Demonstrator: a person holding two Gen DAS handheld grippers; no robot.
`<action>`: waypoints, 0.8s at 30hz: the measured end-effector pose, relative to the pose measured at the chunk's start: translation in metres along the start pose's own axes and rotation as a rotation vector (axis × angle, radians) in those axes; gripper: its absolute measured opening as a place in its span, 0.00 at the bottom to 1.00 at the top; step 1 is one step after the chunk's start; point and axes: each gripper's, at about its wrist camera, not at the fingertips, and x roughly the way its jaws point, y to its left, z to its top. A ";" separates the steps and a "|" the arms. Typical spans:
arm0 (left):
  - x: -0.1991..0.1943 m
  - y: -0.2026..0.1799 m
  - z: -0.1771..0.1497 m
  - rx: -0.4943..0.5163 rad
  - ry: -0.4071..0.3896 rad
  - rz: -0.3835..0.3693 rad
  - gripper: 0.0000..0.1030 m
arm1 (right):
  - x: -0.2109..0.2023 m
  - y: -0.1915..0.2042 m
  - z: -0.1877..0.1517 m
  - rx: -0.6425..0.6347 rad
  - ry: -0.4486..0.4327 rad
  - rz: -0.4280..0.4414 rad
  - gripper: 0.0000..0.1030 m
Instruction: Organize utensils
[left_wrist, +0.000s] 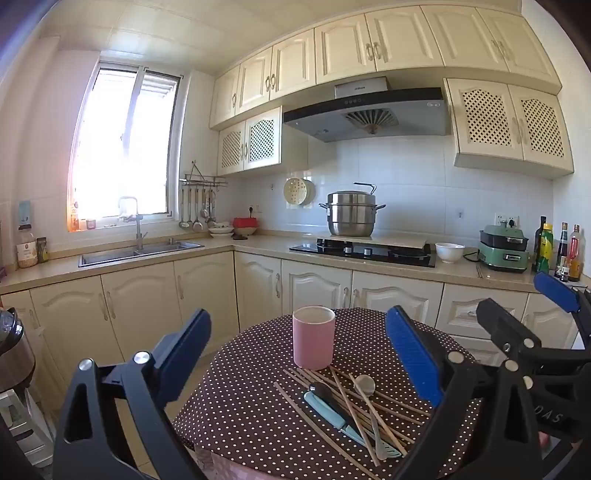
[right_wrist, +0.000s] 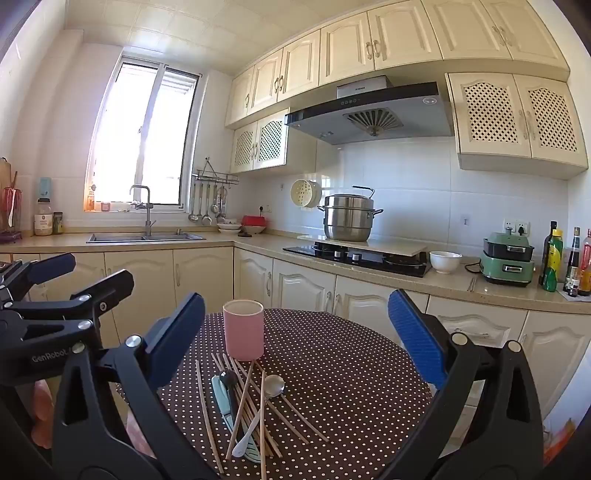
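Observation:
A pink cup (left_wrist: 314, 338) stands upright on a round table with a brown polka-dot cloth (left_wrist: 251, 413). In front of it lies a loose pile: several wooden chopsticks (left_wrist: 351, 410), a white spoon (left_wrist: 364, 386), a light-blue-handled knife (left_wrist: 325, 410) and a black-handled utensil (left_wrist: 327, 395). My left gripper (left_wrist: 299, 354) is open and empty, held above the table's near side. In the right wrist view the cup (right_wrist: 243, 330), chopsticks (right_wrist: 263, 413), spoon (right_wrist: 274, 384) and knife (right_wrist: 221, 398) show too. My right gripper (right_wrist: 297, 343) is open and empty. The grippers are side by side; each sees the other's fingers (left_wrist: 554, 291) (right_wrist: 51, 267).
Cream kitchen cabinets run behind the table. The counter holds a double sink (left_wrist: 136, 253), a black hob (left_wrist: 362, 251) with a steel steamer pot (left_wrist: 351, 214), a white bowl (left_wrist: 448, 252), a green appliance (left_wrist: 504, 253) and bottles (left_wrist: 561, 251). A cooker (left_wrist: 13, 350) stands at left.

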 end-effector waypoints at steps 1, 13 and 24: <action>0.000 0.000 0.000 0.002 0.002 0.000 0.91 | 0.000 0.000 0.000 0.000 0.000 0.000 0.94; 0.001 -0.001 0.000 0.006 0.001 -0.001 0.91 | 0.001 -0.002 -0.006 0.000 0.001 0.002 0.94; 0.001 -0.001 0.000 0.009 0.000 0.000 0.91 | 0.001 -0.003 -0.005 -0.001 0.003 0.002 0.94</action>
